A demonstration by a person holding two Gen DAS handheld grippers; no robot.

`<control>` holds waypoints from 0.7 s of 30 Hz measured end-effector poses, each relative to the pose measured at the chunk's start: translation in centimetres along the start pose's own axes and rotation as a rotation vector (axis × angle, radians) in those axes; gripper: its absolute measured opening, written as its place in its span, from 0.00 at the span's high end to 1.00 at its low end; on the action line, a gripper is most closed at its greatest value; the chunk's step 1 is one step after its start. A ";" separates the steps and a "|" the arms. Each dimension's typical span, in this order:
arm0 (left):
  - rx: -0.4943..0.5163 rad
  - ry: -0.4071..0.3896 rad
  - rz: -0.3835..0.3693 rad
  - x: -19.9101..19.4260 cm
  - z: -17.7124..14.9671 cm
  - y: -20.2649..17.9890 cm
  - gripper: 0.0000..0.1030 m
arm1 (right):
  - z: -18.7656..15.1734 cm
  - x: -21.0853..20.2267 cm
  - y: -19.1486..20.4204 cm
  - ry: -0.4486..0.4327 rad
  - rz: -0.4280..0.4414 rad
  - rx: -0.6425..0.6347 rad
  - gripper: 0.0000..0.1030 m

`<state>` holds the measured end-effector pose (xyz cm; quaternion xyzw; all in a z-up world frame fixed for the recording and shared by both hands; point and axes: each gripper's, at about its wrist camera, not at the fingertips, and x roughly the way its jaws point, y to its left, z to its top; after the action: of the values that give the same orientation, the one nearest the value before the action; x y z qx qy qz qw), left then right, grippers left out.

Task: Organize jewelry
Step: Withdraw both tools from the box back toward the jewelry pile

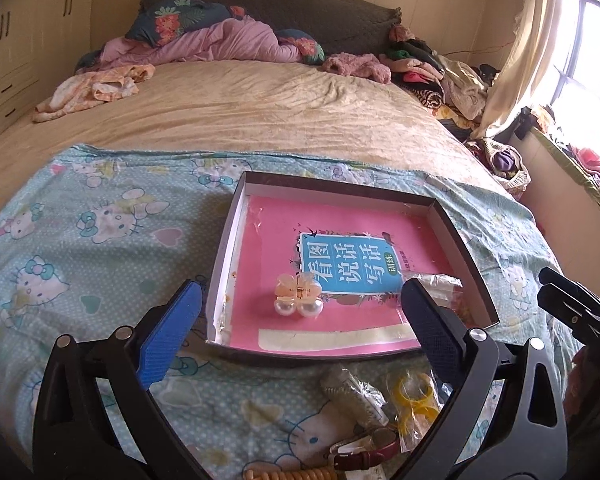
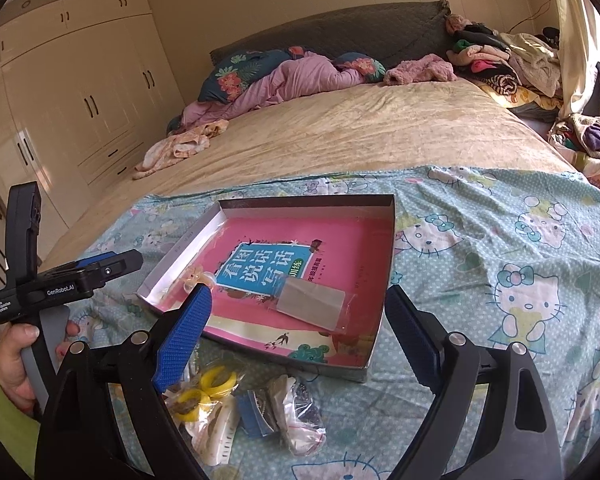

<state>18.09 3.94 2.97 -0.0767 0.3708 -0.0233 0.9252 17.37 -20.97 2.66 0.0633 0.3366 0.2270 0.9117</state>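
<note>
Bagged trinkets lie nearest: yellow rings (image 1: 414,398) in plastic between the spread, empty fingers of the left gripper (image 1: 300,332). Just ahead, the shallow box (image 1: 228,236) holds a pink book (image 1: 332,240), a pearl hair clip (image 1: 298,298) and a clear packet (image 2: 314,306). Right gripper (image 2: 296,328), also spread, holds nothing. Open quilt (image 1: 80,220) lies left.

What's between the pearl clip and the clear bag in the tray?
Only the pink book cover; pearl clip and clear bag lie apart, per both views.
</note>
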 end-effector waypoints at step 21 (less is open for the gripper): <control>0.020 -0.050 -0.020 -5.8 -3.4 -0.2 0.09 | -1.3 -4.8 3.3 -0.023 0.032 -0.091 0.15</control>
<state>11.52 3.94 4.50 -0.0717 0.3465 -0.0345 0.9347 12.09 -20.21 5.33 0.0295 0.3141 0.2558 0.9138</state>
